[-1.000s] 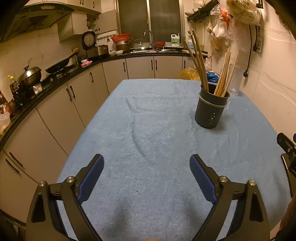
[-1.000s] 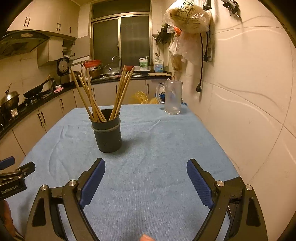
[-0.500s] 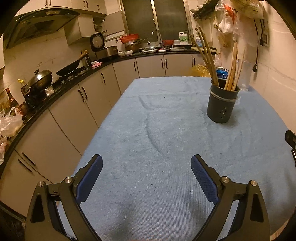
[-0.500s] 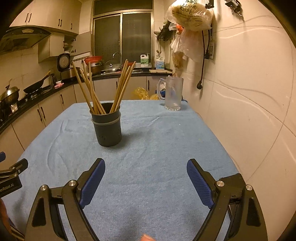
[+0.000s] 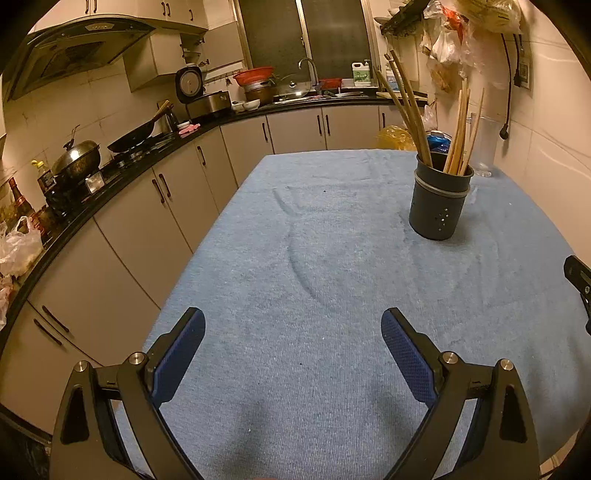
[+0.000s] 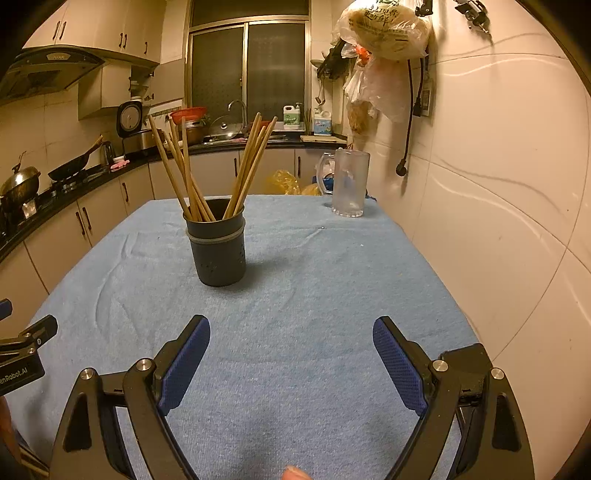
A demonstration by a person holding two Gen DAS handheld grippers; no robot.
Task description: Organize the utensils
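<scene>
A dark grey utensil holder (image 5: 439, 201) stands upright on the blue cloth of the table (image 5: 332, 295), at the right in the left wrist view and left of centre in the right wrist view (image 6: 218, 247). Several wooden chopsticks (image 6: 192, 173) stand in it, fanned out in two bunches. My left gripper (image 5: 293, 332) is open and empty, low over the near part of the cloth. My right gripper (image 6: 291, 336) is open and empty, well short of the holder. A part of the left gripper shows at the left edge of the right wrist view (image 6: 26, 350).
A frosted glass mug (image 6: 347, 184) stands at the table's far right corner by the tiled wall (image 6: 498, 184). Plastic bags (image 6: 384, 33) hang on the wall above it. Kitchen cabinets and a counter with a wok (image 5: 136, 138) run along the left.
Both grippers have drawn back and risen a little from the holder, so it looks smaller and farther. Both stay open and empty.
</scene>
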